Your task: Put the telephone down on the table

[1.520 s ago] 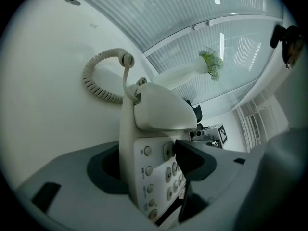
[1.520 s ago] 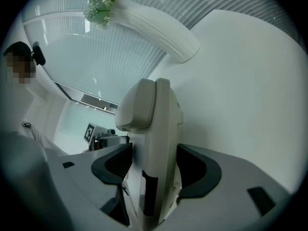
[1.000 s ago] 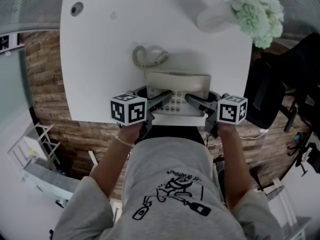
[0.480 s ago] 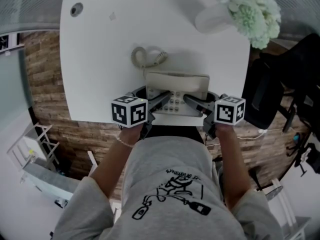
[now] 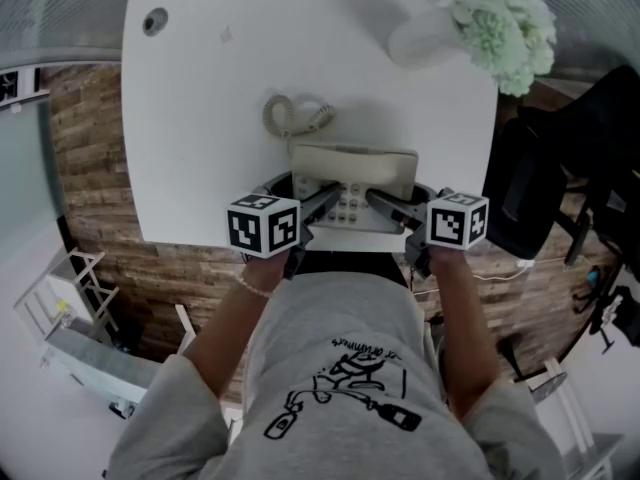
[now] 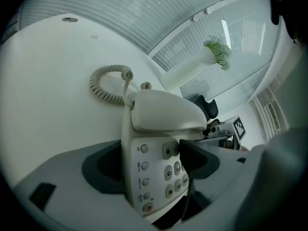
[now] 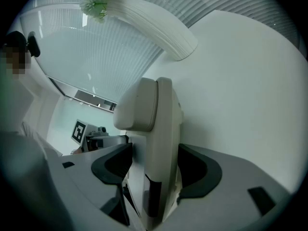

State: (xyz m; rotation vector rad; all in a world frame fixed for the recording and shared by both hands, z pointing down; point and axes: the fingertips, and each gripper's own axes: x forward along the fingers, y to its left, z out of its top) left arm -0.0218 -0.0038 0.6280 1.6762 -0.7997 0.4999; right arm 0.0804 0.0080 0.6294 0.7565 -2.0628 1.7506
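Your left gripper [image 6: 150, 162] has just been opening, jaws loose astride the telephone [image 5: 355, 168]; the right gripper [image 7: 156, 167] seems clamped on it. Pull back and you drag it off the table [image 5: 200, 118].

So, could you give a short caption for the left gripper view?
Left gripper, fingers just opening, straddles the telephone on the white table.

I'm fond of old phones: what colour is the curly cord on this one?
The cord is cream, like the telephone; clearest in the left gripper view.
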